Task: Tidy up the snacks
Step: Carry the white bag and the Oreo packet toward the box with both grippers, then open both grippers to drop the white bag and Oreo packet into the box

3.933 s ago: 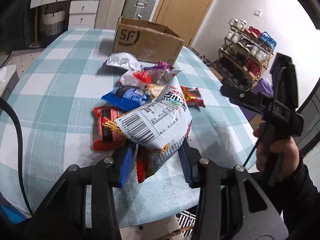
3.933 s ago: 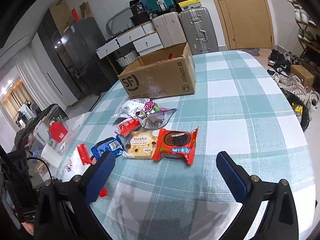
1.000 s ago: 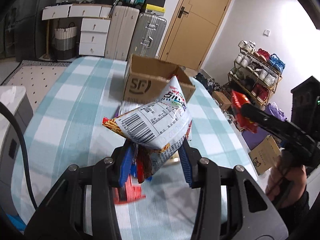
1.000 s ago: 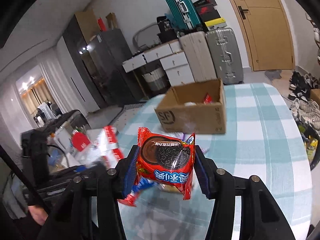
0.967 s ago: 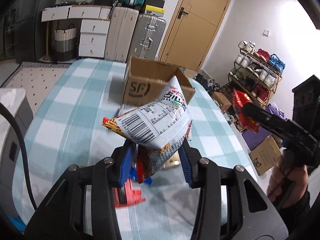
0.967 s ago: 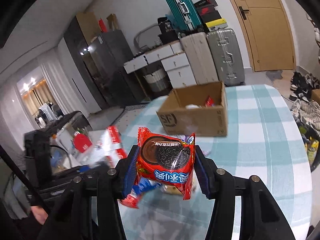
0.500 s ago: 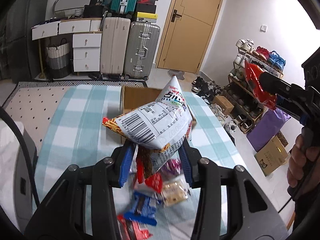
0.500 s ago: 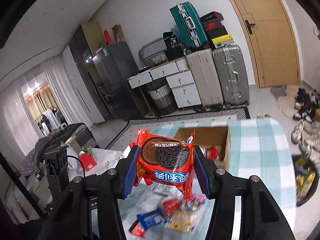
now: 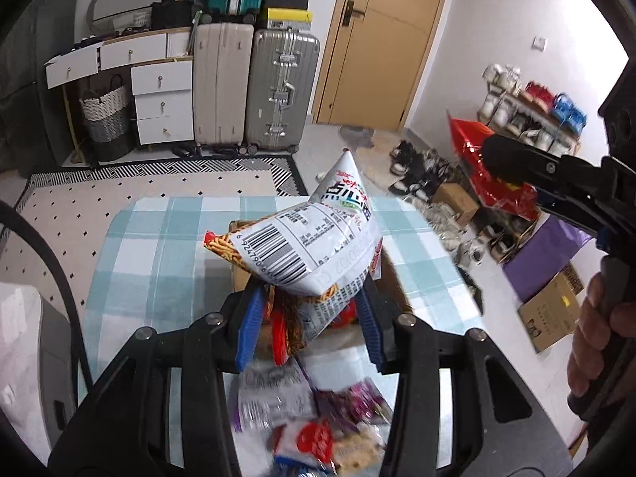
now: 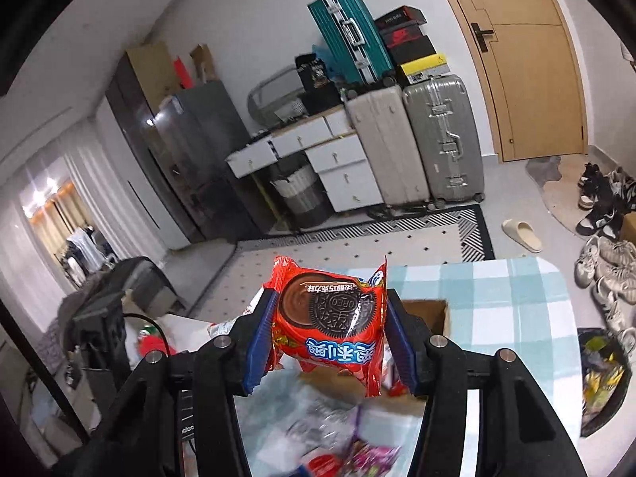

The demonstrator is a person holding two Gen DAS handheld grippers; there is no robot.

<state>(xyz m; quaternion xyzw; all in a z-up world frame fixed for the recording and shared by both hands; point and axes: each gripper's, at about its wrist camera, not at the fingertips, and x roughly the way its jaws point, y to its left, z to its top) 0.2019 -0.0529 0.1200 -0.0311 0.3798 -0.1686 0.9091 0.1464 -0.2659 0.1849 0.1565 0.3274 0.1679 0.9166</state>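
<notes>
The left gripper (image 9: 310, 318) clamps a white snack bag (image 9: 302, 246) above the cardboard box (image 9: 393, 286) on the checked surface (image 9: 159, 262). The right gripper (image 10: 330, 342) pinches a red cookie packet (image 10: 330, 322); loose snacks (image 9: 318, 417) lie at 6 o'clock.

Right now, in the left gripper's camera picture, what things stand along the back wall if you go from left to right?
Woven basket → white drawers → beige suitcase → silver suitcase → wooden door → shoe rack.
</notes>
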